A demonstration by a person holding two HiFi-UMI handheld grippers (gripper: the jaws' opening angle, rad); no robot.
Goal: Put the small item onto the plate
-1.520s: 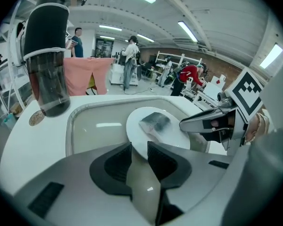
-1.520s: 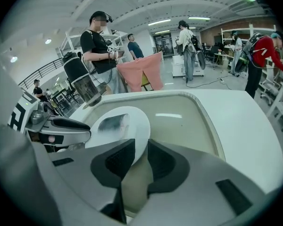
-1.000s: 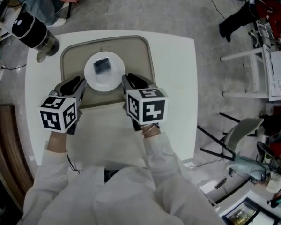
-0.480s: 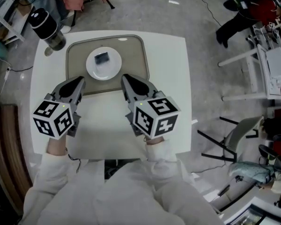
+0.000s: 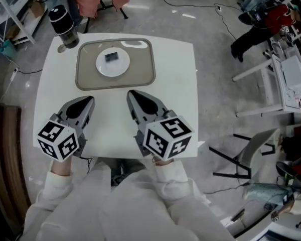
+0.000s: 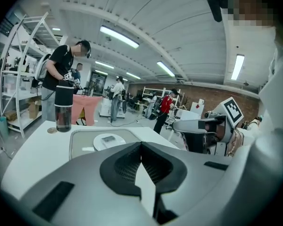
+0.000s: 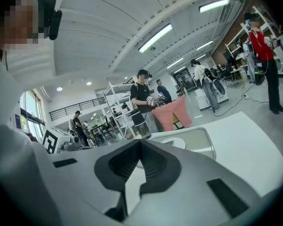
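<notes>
left tool (image 5: pixel 89 101), right tool (image 5: pixel 132 94) pulled back, just closed empty; small item (image 5: pixel 111 56) on plate (image 5: pixel 103 69) in tray (image 5: pixel 141 69).

White sq. table (image 5: pixel 175 84) carried a beige tray (image 5: pixel 140 72) twd its far edge. Dark bottle (image 5: pixel 64 26) stood upright at far-left corner, just beside tray, w/ small round disc (image 6: pixel 51 130) by its base.

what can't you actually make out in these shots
- small item, head view: too small to identify; it is just a dark flat thing on the plate.
- small item, right gripper view: hidden behind the right gripper's own shut jaws; only a slice of the plate shows.
- table's near edge, head view: covered by the person's sleeves.
</notes>
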